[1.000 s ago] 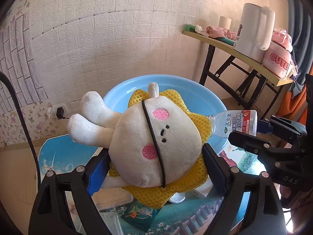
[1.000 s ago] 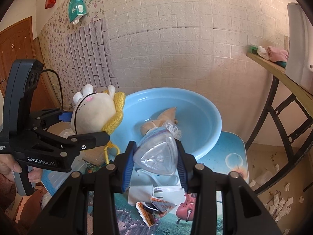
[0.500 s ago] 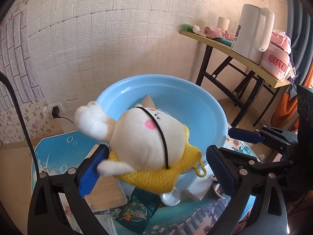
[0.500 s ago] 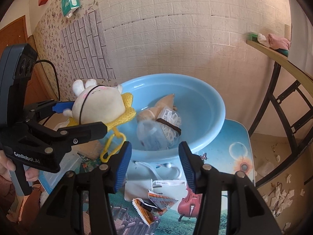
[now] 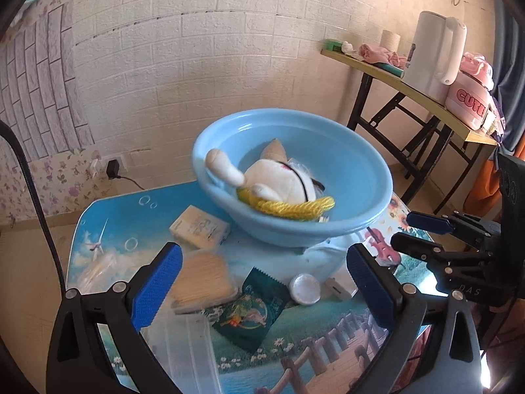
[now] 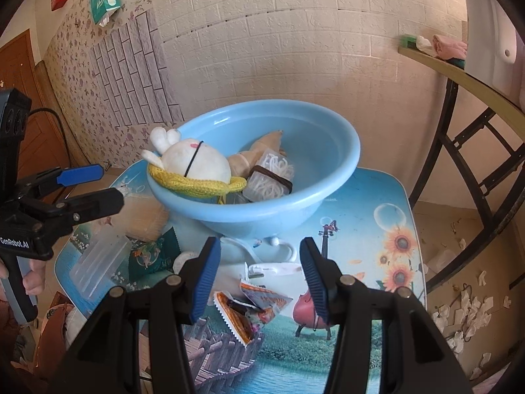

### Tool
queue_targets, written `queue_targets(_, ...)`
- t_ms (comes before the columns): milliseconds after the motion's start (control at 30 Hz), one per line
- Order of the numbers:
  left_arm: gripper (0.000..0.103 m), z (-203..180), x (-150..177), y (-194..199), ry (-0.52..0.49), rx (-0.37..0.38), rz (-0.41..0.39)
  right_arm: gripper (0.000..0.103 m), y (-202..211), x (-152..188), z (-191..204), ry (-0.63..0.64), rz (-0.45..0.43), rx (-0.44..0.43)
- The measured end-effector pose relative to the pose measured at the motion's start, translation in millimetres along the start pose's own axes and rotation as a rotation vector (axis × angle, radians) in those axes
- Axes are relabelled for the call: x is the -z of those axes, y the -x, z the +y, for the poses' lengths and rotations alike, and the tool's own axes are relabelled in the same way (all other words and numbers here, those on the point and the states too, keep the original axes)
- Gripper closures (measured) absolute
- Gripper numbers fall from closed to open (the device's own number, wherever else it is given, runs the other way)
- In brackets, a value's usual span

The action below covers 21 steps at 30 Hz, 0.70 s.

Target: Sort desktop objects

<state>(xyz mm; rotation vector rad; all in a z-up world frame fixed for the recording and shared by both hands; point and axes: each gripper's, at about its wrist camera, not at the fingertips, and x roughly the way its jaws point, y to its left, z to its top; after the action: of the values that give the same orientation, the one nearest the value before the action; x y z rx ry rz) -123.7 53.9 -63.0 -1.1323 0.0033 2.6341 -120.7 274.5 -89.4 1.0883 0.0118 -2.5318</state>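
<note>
White plush rabbit (image 6: pixel 193 161) with yellow knit collar lies in blue basin (image 6: pixel 331 177); clear bottle (image 6: pixel 270 179) beside it

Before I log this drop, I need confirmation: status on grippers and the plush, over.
Left gripper open, empty. Right gripper open, empty. Plush rabbit in blue basin, lying on the near-left rim. Snack wrappers on table under right gripper.

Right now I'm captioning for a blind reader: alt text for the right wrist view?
A plush rabbit in a yellow knit wrap lies in a blue basin beside a bag of noodles. The open right tongs hover over snack wrappers on a picture-printed table.
</note>
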Motion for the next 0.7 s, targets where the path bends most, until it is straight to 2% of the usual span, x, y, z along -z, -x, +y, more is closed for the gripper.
queue_targets(167,0.003,25,30,6,0.057,-0.038,0.04,0.052,-5,16,1,-0.008,0.044,0.008)
queue_targets(233,0.003,32,41,8,0.076,-0.048,0.051,0.05,-8,22,2,-0.005,0.062,0.011)
queue_targets(300,0.003,39,50,10,0.087,-0.063,0.061,0.042,-12,28,3,-0.005,0.078,0.017)
queue_targets(533,0.003,57,80,14,0.122,-0.091,0.097,0.037,-24,40,-2,-0.04,0.128,0.034)
queue_targets(700,0.003,65,95,13,0.151,-0.08,0.114,0.03,-28,44,3,-0.039,0.146,0.036)
